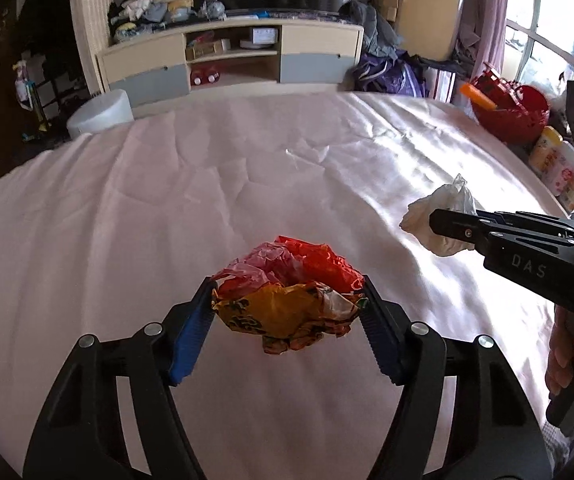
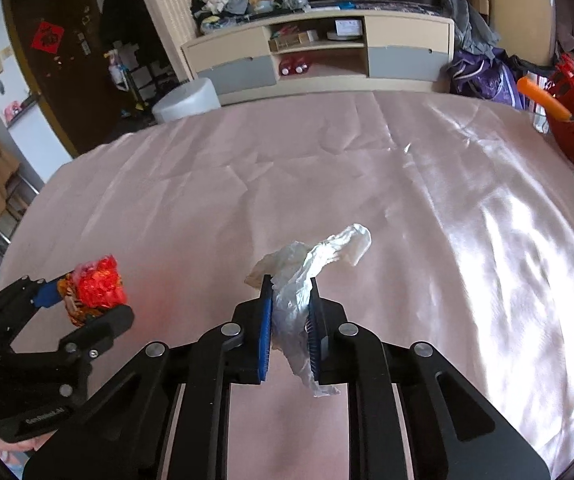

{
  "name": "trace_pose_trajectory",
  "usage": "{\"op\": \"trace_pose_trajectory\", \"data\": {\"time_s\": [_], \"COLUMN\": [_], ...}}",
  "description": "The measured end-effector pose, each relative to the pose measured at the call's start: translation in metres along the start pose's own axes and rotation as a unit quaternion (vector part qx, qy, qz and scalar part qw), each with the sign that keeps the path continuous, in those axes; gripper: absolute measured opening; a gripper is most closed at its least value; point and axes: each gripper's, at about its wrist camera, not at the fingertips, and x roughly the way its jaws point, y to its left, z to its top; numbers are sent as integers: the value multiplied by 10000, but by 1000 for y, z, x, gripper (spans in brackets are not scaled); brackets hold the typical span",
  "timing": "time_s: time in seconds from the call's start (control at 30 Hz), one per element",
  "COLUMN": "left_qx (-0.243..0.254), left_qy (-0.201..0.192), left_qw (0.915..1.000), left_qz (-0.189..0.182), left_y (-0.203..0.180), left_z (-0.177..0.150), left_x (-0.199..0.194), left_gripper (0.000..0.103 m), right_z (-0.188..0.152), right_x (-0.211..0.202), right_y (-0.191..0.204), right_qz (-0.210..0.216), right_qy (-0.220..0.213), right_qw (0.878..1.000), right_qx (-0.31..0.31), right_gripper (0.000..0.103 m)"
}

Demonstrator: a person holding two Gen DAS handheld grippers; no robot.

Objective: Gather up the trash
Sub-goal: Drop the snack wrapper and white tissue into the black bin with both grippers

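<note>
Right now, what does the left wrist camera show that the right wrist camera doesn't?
Only the left view shows yellow-lidded tubs beside the bed. Only the right view shows a dark door with a red diamond decoration. Both share the pink bedsheet, the left gripper clamping crumpled red-and-yellow wrappers, and the right gripper clamping crumpled white tissue.

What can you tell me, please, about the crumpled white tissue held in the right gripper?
The crumpled white tissue looks like thin, soft, creased paper, wadded into an uneven lump. The right gripper is shut on its middle, blue ribbed pads pressing both sides. One twisted end sticks up and forward past the fingertips; a ragged tail hangs below. It appears lifted above the pink sheet, touching only the pads.
</note>
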Motion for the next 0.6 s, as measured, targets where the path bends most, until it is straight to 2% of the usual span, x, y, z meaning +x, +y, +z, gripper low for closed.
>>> {"op": "trace_pose_trajectory", "data": {"time_s": [0.23,0.5,0.6], "left_qx": [4,50,42], "left_qy": [-339,-699,-731], "left_qw": [9994,9975,9973], "left_qz": [75,5,-74], "left_y": [-10,-39,-44], "left_z": [-16,-67,-88], "left_x": [-71,-160,-179], "left_gripper": [67,67,67], "right_z": [-20,-70,-93], "right_x": [-70,-156,-176], "right_y": [20,40,45], "right_qz": [206,389,441], "right_qy": [-398,-802,-869], "right_qw": [9989,9950,9936], "right_qx": [-169,-449,-571], "right_gripper": [16,16,16]}}
